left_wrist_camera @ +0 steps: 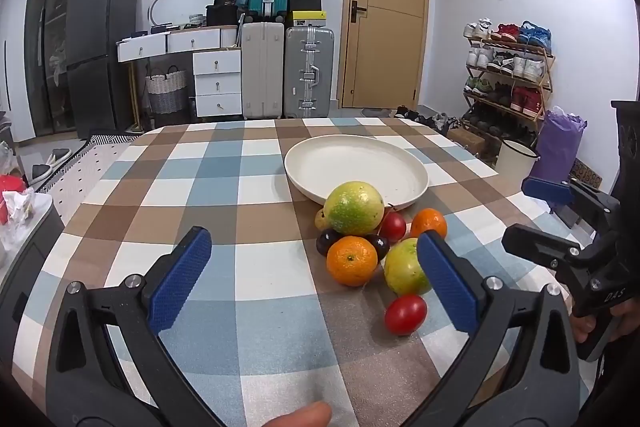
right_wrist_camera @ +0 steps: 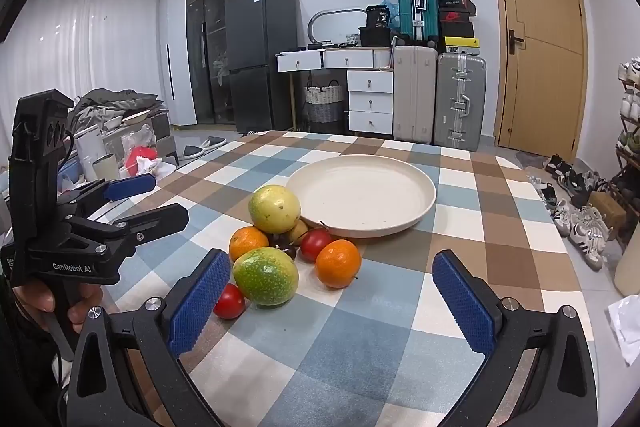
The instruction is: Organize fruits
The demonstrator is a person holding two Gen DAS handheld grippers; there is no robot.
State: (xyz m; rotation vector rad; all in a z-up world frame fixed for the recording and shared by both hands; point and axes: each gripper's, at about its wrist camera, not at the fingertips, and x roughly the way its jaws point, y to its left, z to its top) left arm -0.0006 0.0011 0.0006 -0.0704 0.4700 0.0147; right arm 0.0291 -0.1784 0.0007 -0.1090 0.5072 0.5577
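Fruit pile sits mid-frame on the checked tablecloth point(left_wrist_camera: 256, 183), bunched against the near rim of the empty white plate point(left_wrist_camera: 356, 167). Left gripper point(left_wrist_camera: 320, 279): jaws spread wide, holding nothing; the near orange point(left_wrist_camera: 352, 261) lies between its pads, slightly right of centre. Right gripper point(right_wrist_camera: 340, 295): jaws also spread, empty; the pile sits toward its left pad. The left looks the nearer. Near red tomato point(left_wrist_camera: 405, 314) is oval, long axis tilted up to the right; the orange is round, no favoured axis.

Fruits point(left_wrist_camera: 362, 247) – green-yellow ones, oranges, red tomatoes, dark plums – sit heaped on the table, touching the empty cream plate point(left_wrist_camera: 356, 167).
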